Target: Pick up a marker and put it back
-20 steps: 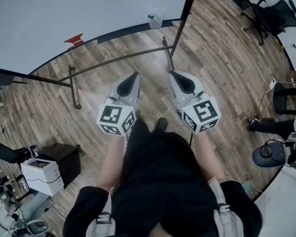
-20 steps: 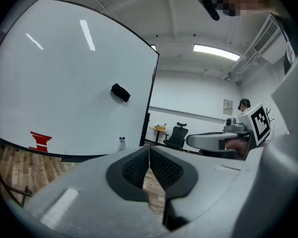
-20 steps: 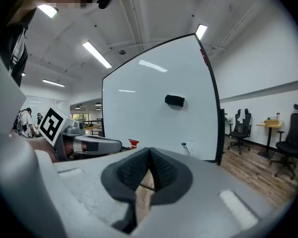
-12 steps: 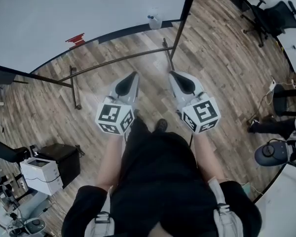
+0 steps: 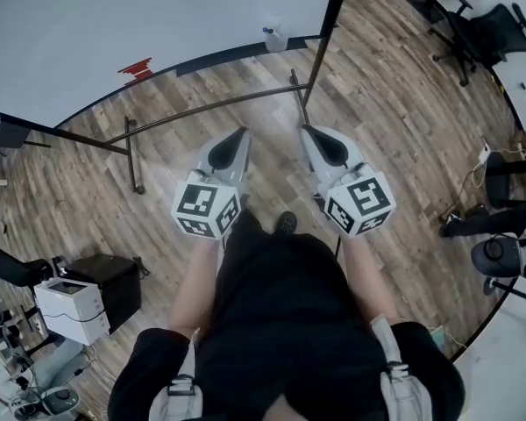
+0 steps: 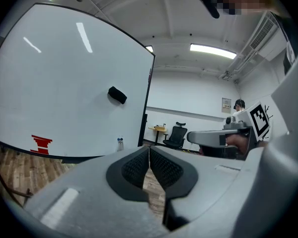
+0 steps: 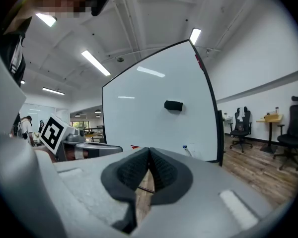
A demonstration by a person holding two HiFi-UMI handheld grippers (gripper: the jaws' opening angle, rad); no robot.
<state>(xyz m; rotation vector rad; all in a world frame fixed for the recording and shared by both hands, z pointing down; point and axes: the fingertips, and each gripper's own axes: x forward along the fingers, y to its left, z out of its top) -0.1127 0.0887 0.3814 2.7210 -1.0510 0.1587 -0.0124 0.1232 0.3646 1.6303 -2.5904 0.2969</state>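
Markers (image 5: 274, 35) with blue caps stand at the bottom edge of the big whiteboard (image 5: 114, 16), small and far off; they also show as markers (image 6: 120, 141) in the left gripper view and as a marker (image 7: 186, 147) in the right gripper view. My left gripper (image 5: 239, 134) and right gripper (image 5: 307, 132) are held side by side in front of the person's body, above the wood floor and well short of the board. Both point toward it. The left gripper (image 6: 149, 150) has its pads pressed together with nothing between them. So does the right gripper (image 7: 149, 152).
A black eraser (image 6: 117, 95) sticks to the board above a red drawing (image 6: 41, 144). The board's black stand legs (image 5: 210, 105) cross the floor ahead. A printer (image 5: 70, 310) and black box sit at lower left, office chairs (image 5: 482, 29) at upper right.
Both grippers stay almost still in front of the body. A round dark thing at the right edge has drifted further right.
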